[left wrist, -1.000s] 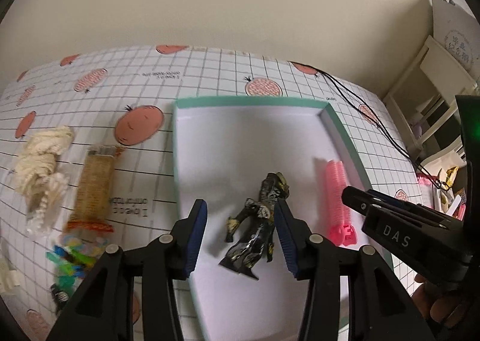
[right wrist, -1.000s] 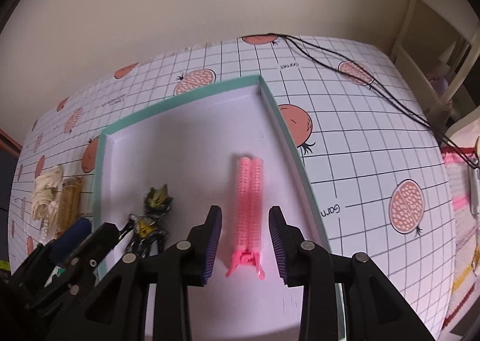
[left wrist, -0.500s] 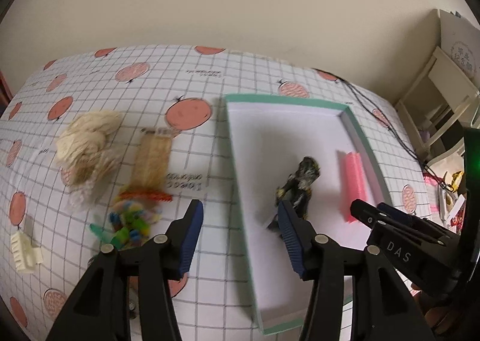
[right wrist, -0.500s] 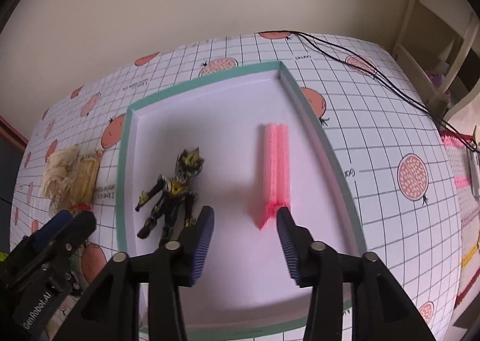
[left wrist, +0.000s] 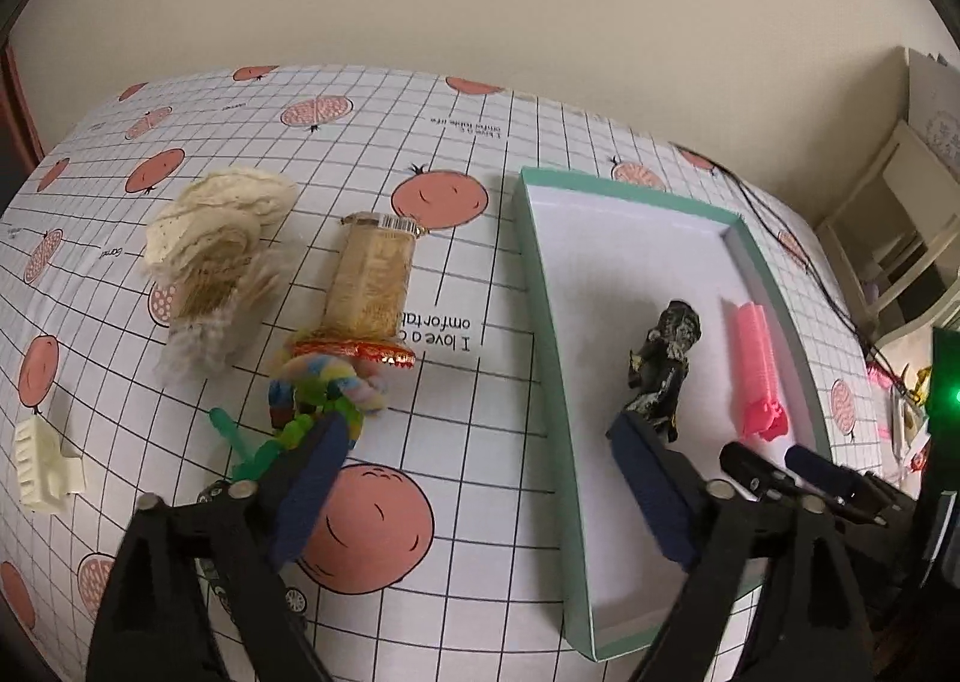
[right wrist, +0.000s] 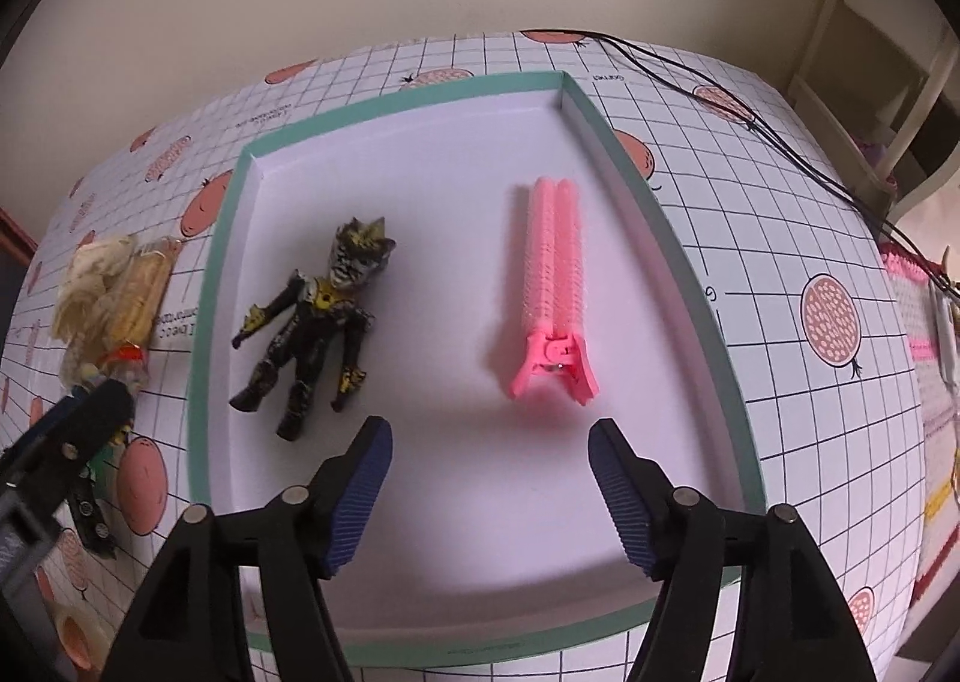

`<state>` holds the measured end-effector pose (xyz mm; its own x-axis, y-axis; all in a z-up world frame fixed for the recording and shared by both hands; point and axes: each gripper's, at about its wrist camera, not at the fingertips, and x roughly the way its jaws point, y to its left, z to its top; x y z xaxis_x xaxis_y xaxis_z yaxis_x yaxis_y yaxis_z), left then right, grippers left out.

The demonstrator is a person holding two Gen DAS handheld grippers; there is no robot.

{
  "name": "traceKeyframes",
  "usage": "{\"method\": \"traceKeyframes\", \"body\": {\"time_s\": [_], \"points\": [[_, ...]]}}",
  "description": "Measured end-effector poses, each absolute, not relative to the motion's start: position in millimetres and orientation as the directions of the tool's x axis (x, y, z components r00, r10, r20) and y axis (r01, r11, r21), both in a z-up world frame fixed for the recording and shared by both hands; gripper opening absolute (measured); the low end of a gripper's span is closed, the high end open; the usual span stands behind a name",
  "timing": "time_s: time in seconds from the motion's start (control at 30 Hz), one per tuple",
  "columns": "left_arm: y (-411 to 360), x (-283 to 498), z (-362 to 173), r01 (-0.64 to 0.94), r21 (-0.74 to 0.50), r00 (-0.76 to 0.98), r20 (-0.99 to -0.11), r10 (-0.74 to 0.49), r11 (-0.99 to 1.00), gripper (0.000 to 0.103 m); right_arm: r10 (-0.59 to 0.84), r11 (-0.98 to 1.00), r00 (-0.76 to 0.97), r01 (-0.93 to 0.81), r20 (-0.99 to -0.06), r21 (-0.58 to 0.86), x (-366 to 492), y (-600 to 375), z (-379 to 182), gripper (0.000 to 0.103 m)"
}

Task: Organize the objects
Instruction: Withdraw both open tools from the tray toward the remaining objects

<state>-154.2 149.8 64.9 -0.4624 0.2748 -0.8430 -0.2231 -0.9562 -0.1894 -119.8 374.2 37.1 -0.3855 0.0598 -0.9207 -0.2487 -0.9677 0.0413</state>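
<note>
The left gripper is hovering with its blue-padded fingers spread wide and empty, straddling the left wall of the shallow mint-green cardboard tray, while the right gripper is hanging just as wide apart and empty over the tray's near end. Inside the tray, a black-and-gold toy action figure is lying on its back at the left, and a pink plastic hair-roller clip is lying apart from it at the right. Outside on the pomegranate-printed grid tablecloth, a cream yarn bundle, a clear packet of tan sticks and a multicoloured braided toy are sitting close together, with a cream plastic clip lying further left.
</note>
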Motion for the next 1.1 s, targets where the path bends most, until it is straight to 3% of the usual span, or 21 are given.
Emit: {"method": "traceKeyframes", "body": {"time_s": [0.07, 0.13, 0.23, 0.3, 0.37, 1.1], "points": [[149, -153, 66, -0.227, -0.183, -0.470, -0.840, 0.273, -0.956, 0.091, 0.050, -0.965, -0.389, -0.258, -0.920, 0.056, -119, 376, 36, 0.082], [149, -152, 65, -0.229, -0.180, -0.474, -0.838, 0.271, -0.957, 0.100, 0.047, -0.964, -0.393, -0.259, -0.918, 0.062, -119, 376, 36, 0.082], [148, -153, 64, -0.218, -0.190, -0.470, -0.839, 0.274, -0.957, 0.102, 0.037, -0.963, -0.401, -0.258, -0.915, 0.074, -118, 373, 36, 0.084], [146, -154, 64, -0.210, -0.188, -0.474, -0.839, 0.268, -0.960, 0.103, 0.036, -0.964, -0.405, -0.254, -0.914, 0.075, -118, 370, 36, 0.098], [144, -154, 65, -0.202, -0.180, -0.478, -0.840, 0.257, -0.963, 0.103, 0.029, -0.966, -0.409, -0.246, -0.912, 0.080, -118, 366, 36, 0.102], [127, -153, 84, -0.213, -0.180, -0.514, -0.815, 0.267, -0.960, 0.103, 0.080, -0.974, -0.492, -0.223, -0.867, 0.037, -115, 357, 63, 0.103]]}}
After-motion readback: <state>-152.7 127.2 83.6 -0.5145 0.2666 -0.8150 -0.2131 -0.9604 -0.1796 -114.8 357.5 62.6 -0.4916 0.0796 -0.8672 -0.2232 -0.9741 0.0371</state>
